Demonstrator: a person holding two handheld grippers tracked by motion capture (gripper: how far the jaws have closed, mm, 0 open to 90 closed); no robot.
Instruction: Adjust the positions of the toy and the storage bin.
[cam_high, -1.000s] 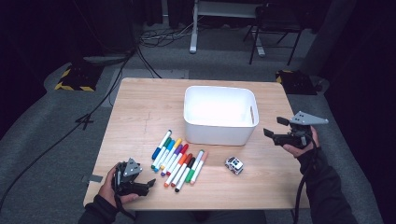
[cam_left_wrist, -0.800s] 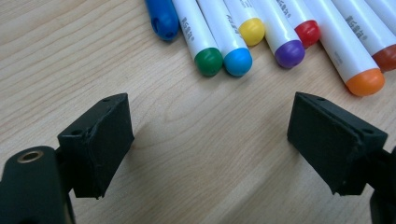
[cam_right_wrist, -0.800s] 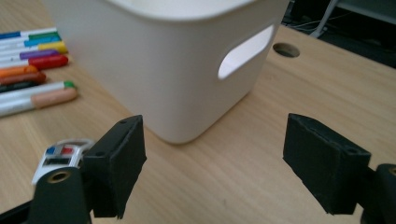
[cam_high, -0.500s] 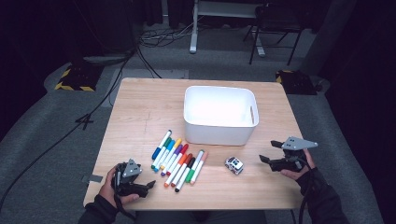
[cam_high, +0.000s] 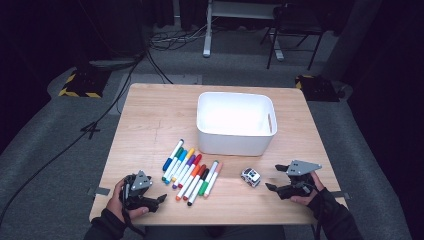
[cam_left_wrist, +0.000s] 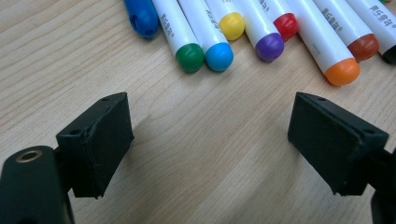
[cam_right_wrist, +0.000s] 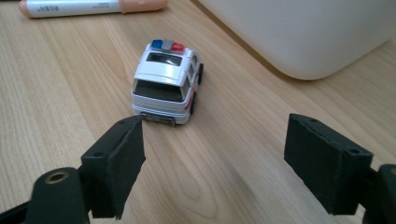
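Note:
A small white toy police car (cam_high: 250, 176) (cam_right_wrist: 166, 84) stands on the wooden table (cam_high: 150, 120), in front of a white bin (cam_high: 235, 122) (cam_right_wrist: 303, 32). My right gripper (cam_high: 273, 177) (cam_right_wrist: 215, 154) is open just right of the car and points at its rear, with nothing between the jaws. A row of several coloured markers (cam_high: 192, 172) (cam_left_wrist: 261, 32) lies left of the car. My left gripper (cam_high: 159, 200) (cam_left_wrist: 210, 135) rests open near the table's front left, a little short of the marker caps, over bare wood.
A peach-capped marker (cam_right_wrist: 93, 7) is the one nearest the car. The bin looks empty. Bare tabletop lies behind and left of the markers. A chair and a desk frame (cam_high: 240, 20) stand on the floor beyond the table.
My right gripper has come down and toward me from beside the bin, and now sits low on the table right of the toy car. The left gripper has stayed put.

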